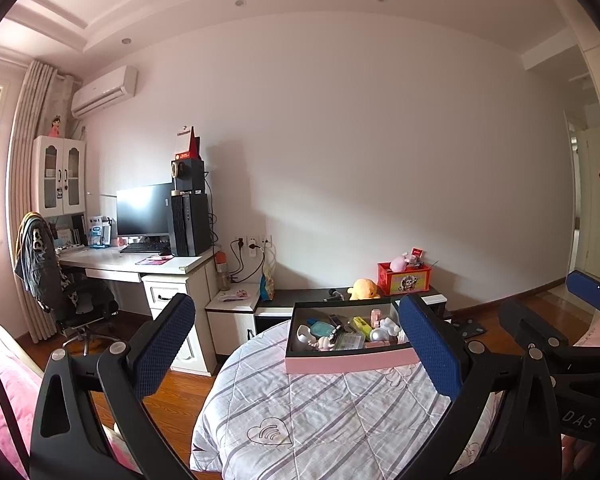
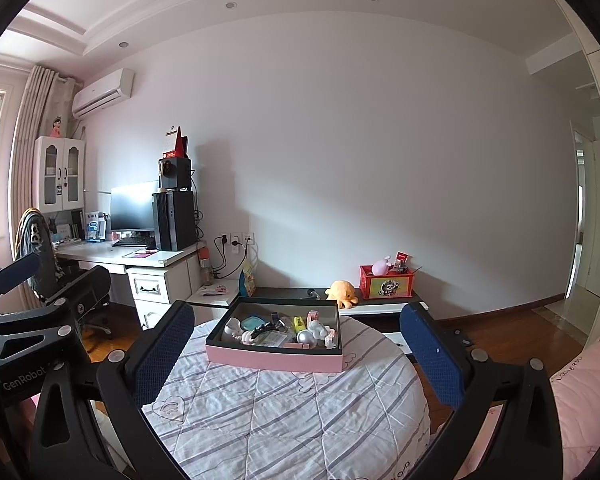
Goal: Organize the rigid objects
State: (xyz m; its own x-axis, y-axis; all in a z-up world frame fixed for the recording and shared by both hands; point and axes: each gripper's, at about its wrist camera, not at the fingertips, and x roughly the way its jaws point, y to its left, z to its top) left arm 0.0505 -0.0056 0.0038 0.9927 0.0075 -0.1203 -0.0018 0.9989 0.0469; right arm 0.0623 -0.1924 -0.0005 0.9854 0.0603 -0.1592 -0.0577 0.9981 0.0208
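While both grippers hovered above the round table covered with a grey-striped quilted cloth [image 2: 284, 412], neither held anything. At nine o'clock in the right wrist view stood a white desk [image 2: 112, 254] with a black monitor [image 2: 134, 208] and a black computer tower [image 2: 175, 221]. The left gripper [image 1: 300, 344] had its blue-padded jaws spread wide and empty, and the right gripper [image 2: 296, 354] likewise gaped with nothing between its pads. Straight ahead at twelve o'clock, a shallow pink-sided box with a dark rim [image 2: 274, 354] rested on the cloth, filled with small rigid trinkets. Beyond it, toward one o'clock, an orange plush octopus [image 2: 342, 292] sat beside a red crate [image 2: 386, 286] on a low shelf.
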